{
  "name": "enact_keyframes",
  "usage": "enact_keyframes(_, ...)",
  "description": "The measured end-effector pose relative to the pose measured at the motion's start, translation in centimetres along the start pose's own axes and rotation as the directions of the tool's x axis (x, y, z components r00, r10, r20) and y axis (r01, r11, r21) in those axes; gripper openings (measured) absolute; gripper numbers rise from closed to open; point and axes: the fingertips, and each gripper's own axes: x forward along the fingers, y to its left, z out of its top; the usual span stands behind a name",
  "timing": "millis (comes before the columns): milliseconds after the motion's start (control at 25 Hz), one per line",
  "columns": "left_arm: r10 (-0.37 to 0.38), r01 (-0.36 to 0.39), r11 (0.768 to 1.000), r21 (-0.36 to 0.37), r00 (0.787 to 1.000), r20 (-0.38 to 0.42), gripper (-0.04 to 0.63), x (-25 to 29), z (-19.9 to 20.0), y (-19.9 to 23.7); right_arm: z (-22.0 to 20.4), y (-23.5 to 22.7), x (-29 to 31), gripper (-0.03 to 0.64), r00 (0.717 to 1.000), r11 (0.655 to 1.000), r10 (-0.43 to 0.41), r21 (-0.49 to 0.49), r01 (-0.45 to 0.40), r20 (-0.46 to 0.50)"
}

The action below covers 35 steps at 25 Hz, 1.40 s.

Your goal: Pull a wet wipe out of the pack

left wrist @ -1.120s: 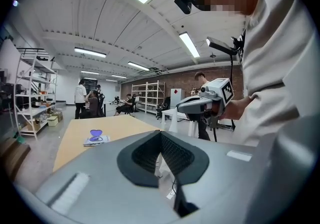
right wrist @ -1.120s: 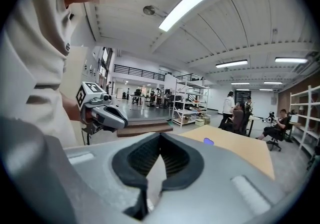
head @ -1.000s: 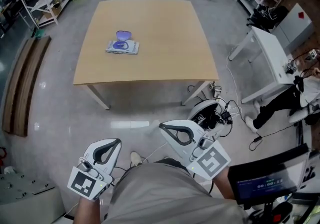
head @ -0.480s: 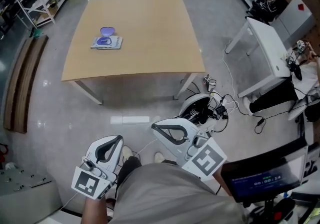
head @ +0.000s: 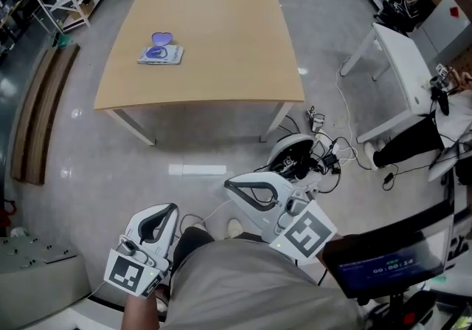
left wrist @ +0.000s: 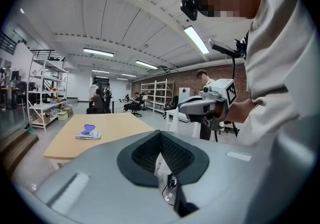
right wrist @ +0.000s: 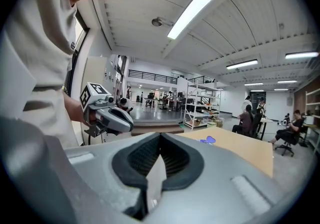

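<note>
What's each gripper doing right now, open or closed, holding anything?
Left gripper: closed, nothing between the jaws.
Right gripper: closed, nothing between the jaws.

Not much readable here. Screen (head: 385, 265) bottom right: timer-style digits, starts 00:00, last pair too blurry. Small line above it unreadable. Square black-white code marker (head: 127, 274) on left gripper (head: 169, 209) cube, second marker (head: 304, 236) on right gripper (head: 230, 185) cube, no letters. Red diamond sticker (head: 449, 5) on pale cabinet (head: 435, 29), blank. Wipe pack (head: 160, 55) print too small.
</note>
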Motion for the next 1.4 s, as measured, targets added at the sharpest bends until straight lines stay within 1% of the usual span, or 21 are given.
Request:
enact_keyframes(280, -0.040, 0.040, 0.999, 0.014, 0.999, 0.022, 0.003, -0.2, 1.3, 0.3, 0.9, 0.7, 0.2, 0.000, 1.000, 1.000, -0.016, 0.001, 0.016, -0.006)
enact_keyframes(440, -0.052, 0.052, 0.999, 0.012, 0.998, 0.023, 0.003, -2.2, 1.5, 1.0, 2.4, 2.3, 2.0, 0.000, 1.000, 1.000, -0.008, -0.013, 0.008, 0.003)
enact_keyframes(680, -0.039, 0.039, 0.999, -0.003, 0.999, 0.008, 0.003, -6.6, 0.4, 3.3, 4.4, 5.5, 5.5, 0.000, 1.000, 0.999, 0.020, -0.034, -0.020, 0.001)
enact_keyframes(880, -0.025, 0.025, 1.000, 0.000, 0.999, 0.033, 0.003, -9.3, -0.2, 5.3, 5.5, 7.9, 7.9, 0.000, 0.999, 0.998, 0.033, -0.046, -0.033, -0.001)
enact_keyframes(1000, -0.034, 0.034, 0.999, 0.000, 0.999, 0.034, 0.003, -10.5, -0.8, 6.1, 5.8, 9.1, 9.3, 0.000, 0.999, 0.998, 0.032, -0.055, -0.032, -0.003)
enact_keyframes(1200, -0.045, 0.045, 0.999, 0.003, 0.998, 0.039, 0.003, -12.6, -1.3, 8.5, 4.3, 10.9, 11.6, 0.000, 0.999, 0.998, 0.018, -0.053, -0.015, 0.041)
enact_keyframes(1320, -0.064, 0.064, 0.998, -0.025, 0.998, 0.001, 0.003, -13.5, -3.4, 9.9, 4.8, 11.1, 13.6, 0.000, 1.000, 0.999, 0.001, -0.044, -0.001, 0.010)
enact_keyframes(1400, -0.067, 0.067, 0.997, -0.041, 0.998, -0.008, 0.003, -13.8, -4.7, 11.2, 5.3, 10.9, 15.0, 0.000, 1.000, 0.999, -0.005, -0.036, 0.005, -0.019)
